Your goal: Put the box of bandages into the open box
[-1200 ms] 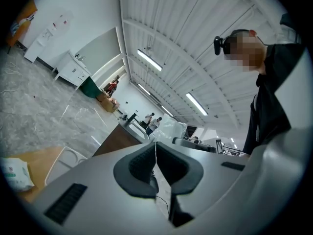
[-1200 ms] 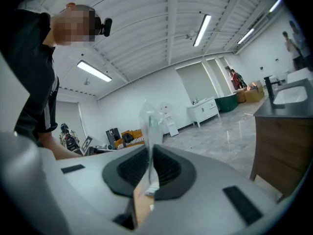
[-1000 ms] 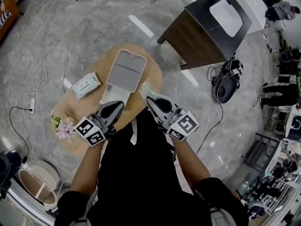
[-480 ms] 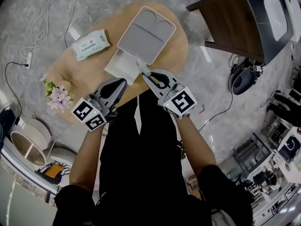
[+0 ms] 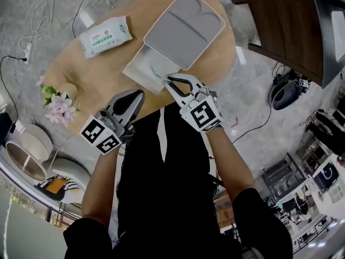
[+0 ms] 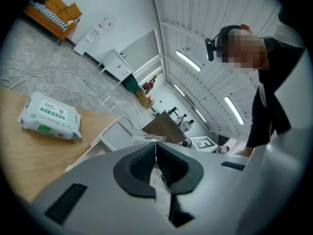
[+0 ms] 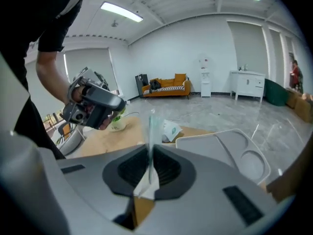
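Observation:
My right gripper [image 5: 168,79] is shut on the box of bandages [image 7: 151,126], a thin, flat, clear greenish pack that stands edge-up between the pads. It hangs over the near corner of the open box's white base [image 5: 141,69]. The box's grey lid [image 5: 186,26], moulded with hollows, lies flat behind the base. My left gripper [image 5: 138,94] hovers over the table's near edge, left of the right one, jaws shut with nothing in them. In the right gripper view the left gripper [image 7: 93,104] shows at the left and the lid [image 7: 230,148] at the right.
The oval wooden table [image 5: 102,85] also carries a packet of wet wipes [image 5: 105,35] at the back left and a small vase of flowers [image 5: 59,104] at the left end. A dark wooden cabinet [image 5: 285,26] stands to the right; cables lie on the floor.
The right gripper has carried the bandage pack forward, from the table's near edge to over the white base. The left gripper has barely shifted. The head camera has tilted, so the table sits higher.

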`<action>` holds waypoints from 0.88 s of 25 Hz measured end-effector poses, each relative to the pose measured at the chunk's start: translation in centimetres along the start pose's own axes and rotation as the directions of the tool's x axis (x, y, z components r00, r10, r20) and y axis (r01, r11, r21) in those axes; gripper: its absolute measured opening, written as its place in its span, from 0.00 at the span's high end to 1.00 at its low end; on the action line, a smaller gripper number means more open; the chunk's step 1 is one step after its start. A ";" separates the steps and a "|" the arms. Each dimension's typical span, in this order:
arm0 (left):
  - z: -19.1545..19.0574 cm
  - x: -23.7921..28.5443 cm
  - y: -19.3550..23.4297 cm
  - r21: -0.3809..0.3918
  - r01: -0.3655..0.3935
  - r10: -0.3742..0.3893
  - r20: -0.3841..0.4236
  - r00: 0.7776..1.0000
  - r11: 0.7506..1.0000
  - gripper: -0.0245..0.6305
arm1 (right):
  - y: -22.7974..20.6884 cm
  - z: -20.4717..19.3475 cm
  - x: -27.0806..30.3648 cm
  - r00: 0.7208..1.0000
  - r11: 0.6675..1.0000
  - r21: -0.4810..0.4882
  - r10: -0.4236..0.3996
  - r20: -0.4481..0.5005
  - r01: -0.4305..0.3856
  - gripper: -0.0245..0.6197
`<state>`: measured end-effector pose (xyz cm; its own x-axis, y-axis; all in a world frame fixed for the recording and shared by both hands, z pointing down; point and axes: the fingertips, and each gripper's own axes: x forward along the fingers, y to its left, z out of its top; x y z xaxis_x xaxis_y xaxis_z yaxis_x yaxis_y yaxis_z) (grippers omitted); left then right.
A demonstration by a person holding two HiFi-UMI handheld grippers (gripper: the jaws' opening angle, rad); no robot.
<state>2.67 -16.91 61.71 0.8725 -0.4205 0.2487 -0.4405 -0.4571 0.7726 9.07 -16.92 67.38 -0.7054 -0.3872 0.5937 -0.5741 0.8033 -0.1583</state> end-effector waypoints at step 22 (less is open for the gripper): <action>-2.3 -1.1 4.3 -0.007 -0.012 0.012 0.000 1.000 1.000 0.93 | 0.0 -5.6 7.2 0.958 0.926 -0.376 -0.083 -0.274 -0.027 0.91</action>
<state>0.30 -16.61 66.05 0.8674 -0.4256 0.2577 -0.4492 -0.4471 0.7735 6.34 -17.13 76.05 -0.5147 -0.3139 0.7978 -0.3562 0.9247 0.1339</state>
